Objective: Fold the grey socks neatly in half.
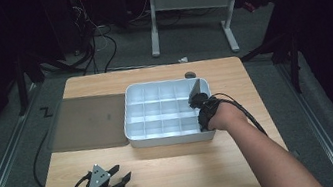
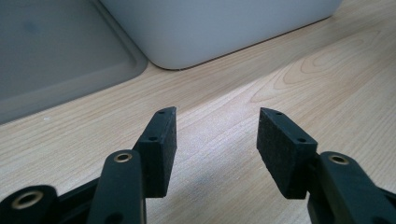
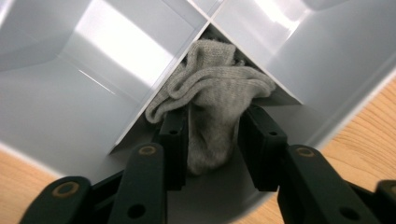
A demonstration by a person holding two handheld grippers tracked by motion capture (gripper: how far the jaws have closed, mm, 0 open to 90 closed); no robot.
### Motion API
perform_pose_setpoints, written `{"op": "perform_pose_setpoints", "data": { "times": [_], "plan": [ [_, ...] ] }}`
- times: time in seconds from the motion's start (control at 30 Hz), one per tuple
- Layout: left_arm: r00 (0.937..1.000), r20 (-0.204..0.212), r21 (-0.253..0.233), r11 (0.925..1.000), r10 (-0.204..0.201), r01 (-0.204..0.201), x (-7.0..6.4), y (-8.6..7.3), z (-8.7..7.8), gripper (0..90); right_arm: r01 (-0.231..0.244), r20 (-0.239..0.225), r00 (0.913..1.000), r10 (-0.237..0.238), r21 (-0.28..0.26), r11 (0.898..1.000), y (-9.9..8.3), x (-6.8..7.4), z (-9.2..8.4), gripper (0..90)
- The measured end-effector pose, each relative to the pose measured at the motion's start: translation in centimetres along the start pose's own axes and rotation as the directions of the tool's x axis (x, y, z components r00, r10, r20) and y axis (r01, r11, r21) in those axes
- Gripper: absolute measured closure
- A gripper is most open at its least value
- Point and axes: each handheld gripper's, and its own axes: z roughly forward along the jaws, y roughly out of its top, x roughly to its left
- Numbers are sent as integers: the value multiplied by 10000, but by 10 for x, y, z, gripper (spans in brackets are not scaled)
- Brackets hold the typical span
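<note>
Nearest the high camera, the left gripper [image 1: 117, 178] is held low over the front of the wooden bench [image 1: 192, 170], its fingers [image 2: 161, 144] spread apart with nothing between them — bare wood is seen in the gap in the left gripper view. A white divided tray [image 1: 171, 138] is set farther back at the middle of the bench, and a flat grey mat [image 1: 90, 121] is laid just beside it on the left. The right gripper [image 1: 198, 99] is reached into a compartment at the tray's right side. In the right gripper view its fingers [image 3: 173, 140] are closed on a grey sock [image 3: 212, 107], which is bunched against the corner where the white dividers [image 3: 154, 100] meet.
</note>
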Motion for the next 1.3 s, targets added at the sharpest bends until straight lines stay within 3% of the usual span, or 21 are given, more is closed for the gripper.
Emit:
{"op": "perform_pose_setpoints", "data": {
  "times": [0.03,0.07,0.2,0.23,0.27,0.3,0.37,0.4,0.53,0.9,0.93,0.97,1.0,1.03,1.13,1.27,1.3],
  "plan": [
    [10000,1,9,10000,5,-5,0,0,0,486,-8,-59,10000,8,-46,10000,-1,-1,-3,630],
    [10000,7,18,10000,1,-2,0,0,0,486,-355,-113,9993,355,31,9994,-2,1,-6,623],
    [10000,29,43,10000,30,-30,0,0,1,486,49,-99,9999,-52,-343,9994,-3,-2,-16,624],
    [10000,31,53,10000,37,-38,-1,0,1,486,-381,-94,9992,378,-281,9989,-3,0,-19,628],
    [10000,31,53,10000,37,-38,-1,0,1,486,-381,-94,9992,378,-281,9989,-3,0,-19,628],
    [10000,22,53,10000,37,-37,-1,0,1,486,-54,-194,9998,44,-521,9986,-2,-2,-23,650],
    [10000,17,57,10000,30,-30,-1,0,1,486,-209,-164,9997,201,-506,9985,-2,-1,-24,667],
    [10000,16,50,10000,12,-12,0,-1,1,486,80,13,10000,-79,-764,9970,-1,-2,-27,739],
    [10000,45,68,10000,-7,7,0,-1,1,486,312,282,9992,-286,-953,9950,2,-1,-30,900],
    [10000,-4,37,10000,-80,80,2,-1,1,486,560,478,9974,-539,-422,9975,15,2,-10,900],
    [10000,1,29,10000,-81,81,2,-1,1,486,250,430,9988,-237,-300,9992,15,5,-8,900],
    [10000,1,29,10000,-81,81,2,-1,1,486,584,441,9974,-568,-356,9977,16,3,-7,900],
    [10000,6,32,10000,-73,73,2,-1,1,486,261,440,9987,-249,-271,9993,17,5,-5,900],
    [10000,12,34,10000,-66,66,2,-1,1,486,773,487,9960,-755,-362,9964,18,2,-3,900],
    [10000,22,33,10000,-68,68,2,-1,1,486,407,469,9981,-397,-208,9990,20,5,1,900],
    [10000,37,39,10000,-62,62,2,-1,1,486,578,486,9972,-571,-132,9982,22,5,5,900],
    [10000,44,40,10000,-57,57,2,-1,1,486,319,458,9984,-317,-31,9995,22,7,7,900]
  ]
}}
